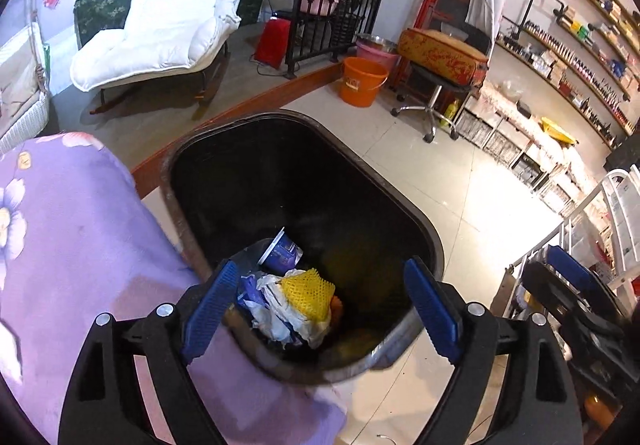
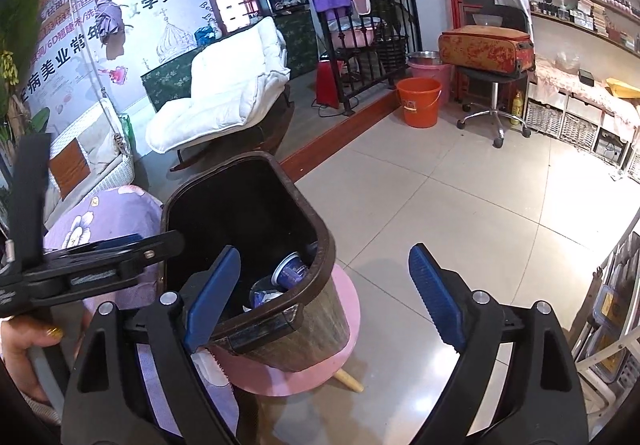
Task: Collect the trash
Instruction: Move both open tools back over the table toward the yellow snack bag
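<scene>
A dark brown trash bin (image 1: 404, 201) stands open right below my left gripper (image 1: 320, 265). Inside lie a yellow foam net (image 1: 308, 293), crumpled white wrapping (image 1: 276, 309) and a blue yogurt cup (image 1: 282, 251). The left gripper's blue pads (image 1: 210, 309) stand wide apart over the bin's mouth, open, with nothing between them. In the right wrist view the bin (image 2: 320, 233) sits on a pink stool (image 2: 348, 309), and the cup (image 2: 290, 269) shows inside. My right gripper (image 2: 325, 249) is open and empty beside the bin, its left pad over the near corner.
A purple flowered cloth (image 1: 80, 245) lies against the bin's left side. The left gripper (image 2: 160, 243) and the hand (image 2: 28, 349) holding it show at the left. An orange bucket (image 2: 418, 101), a wheeled stool (image 2: 492, 113) bearing a red case, a white lounger (image 1: 160, 29) and shelves stand around the tiled floor.
</scene>
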Demonstrator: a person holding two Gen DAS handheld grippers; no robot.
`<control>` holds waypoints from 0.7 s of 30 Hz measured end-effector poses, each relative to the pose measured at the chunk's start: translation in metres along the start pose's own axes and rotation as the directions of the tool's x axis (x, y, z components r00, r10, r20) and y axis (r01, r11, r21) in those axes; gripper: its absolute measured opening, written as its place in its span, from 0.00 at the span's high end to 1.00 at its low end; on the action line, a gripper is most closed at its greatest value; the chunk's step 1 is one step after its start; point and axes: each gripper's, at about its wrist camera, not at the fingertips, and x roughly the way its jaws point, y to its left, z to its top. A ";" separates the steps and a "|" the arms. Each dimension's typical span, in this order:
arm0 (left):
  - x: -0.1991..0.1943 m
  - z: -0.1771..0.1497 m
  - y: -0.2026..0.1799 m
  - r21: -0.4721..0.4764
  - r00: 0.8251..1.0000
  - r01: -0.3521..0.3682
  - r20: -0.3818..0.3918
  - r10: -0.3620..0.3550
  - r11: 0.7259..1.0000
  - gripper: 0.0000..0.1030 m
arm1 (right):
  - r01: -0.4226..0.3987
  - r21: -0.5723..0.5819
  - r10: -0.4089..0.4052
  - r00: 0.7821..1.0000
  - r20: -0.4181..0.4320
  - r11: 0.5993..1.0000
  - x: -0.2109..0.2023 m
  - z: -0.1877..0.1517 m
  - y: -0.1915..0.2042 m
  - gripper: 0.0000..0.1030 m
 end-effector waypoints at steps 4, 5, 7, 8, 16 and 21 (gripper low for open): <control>-0.024 -0.015 0.011 -0.011 0.999 -0.025 0.034 0.025 1.000 0.18 | -0.028 -0.028 0.028 0.999 -0.017 0.999 0.003 -0.002 0.013 0.17; -0.029 -0.017 0.013 -0.016 0.999 -0.033 0.040 0.033 0.999 0.18 | -0.037 -0.036 0.037 0.999 -0.024 0.999 0.003 -0.003 0.018 0.17; -0.042 -0.027 0.022 -0.025 0.997 -0.046 0.055 0.047 0.999 0.18 | -0.064 -0.054 0.062 0.997 -0.037 0.996 0.005 -0.004 0.029 0.17; -0.047 -0.031 0.025 -0.028 0.997 -0.055 0.061 0.057 0.998 0.18 | -0.075 -0.064 0.073 0.997 -0.040 0.995 0.006 -0.006 0.034 0.17; -0.096 -0.068 0.079 -0.173 0.974 -0.174 0.117 0.196 0.969 0.17 | -0.195 -0.166 0.180 0.978 -0.101 0.967 0.010 -0.019 0.093 0.17; -0.130 -0.093 0.112 -0.307 0.942 -0.251 0.143 0.305 0.918 0.17 | -0.265 -0.233 0.238 0.962 -0.135 0.936 0.010 -0.028 0.133 0.17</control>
